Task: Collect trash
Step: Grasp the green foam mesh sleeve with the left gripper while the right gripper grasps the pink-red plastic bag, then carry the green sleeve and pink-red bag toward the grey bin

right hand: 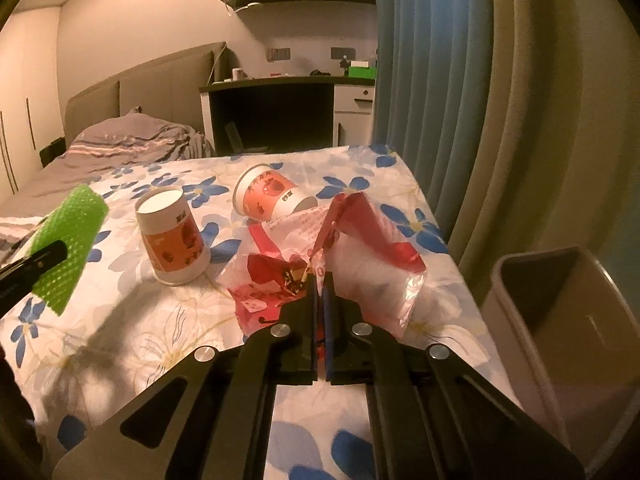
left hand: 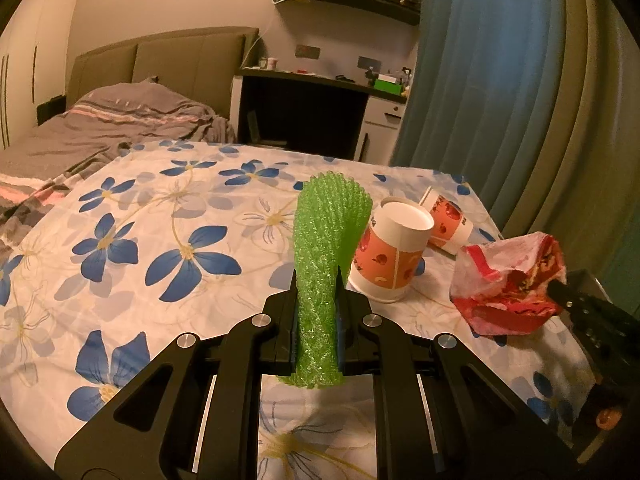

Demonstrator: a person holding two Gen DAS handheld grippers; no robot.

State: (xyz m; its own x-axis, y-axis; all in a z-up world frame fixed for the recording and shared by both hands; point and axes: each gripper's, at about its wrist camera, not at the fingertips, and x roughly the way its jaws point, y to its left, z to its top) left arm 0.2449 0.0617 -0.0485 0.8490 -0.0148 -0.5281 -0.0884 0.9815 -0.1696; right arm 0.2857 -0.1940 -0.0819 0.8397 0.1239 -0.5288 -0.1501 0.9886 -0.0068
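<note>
My left gripper point(left hand: 317, 280) is shut on a green foam net sleeve point(left hand: 326, 240) and holds it upright above the flowered tablecloth point(left hand: 160, 240); the sleeve also shows in the right wrist view point(right hand: 68, 240). My right gripper point(right hand: 321, 280) is shut on a red and white plastic wrapper point(right hand: 360, 248), which also shows in the left wrist view point(left hand: 508, 280). An upside-down paper cup point(left hand: 394, 256) stands on the table, also seen in the right wrist view point(right hand: 172, 236). A second paper cup point(right hand: 272, 196) lies on its side behind it.
A grey open bin point(right hand: 560, 320) stands beside the table's right edge. Blue curtains point(right hand: 420, 80) hang behind the table on the right. A bed point(left hand: 100, 128) and a dark desk point(left hand: 312, 108) lie beyond the table.
</note>
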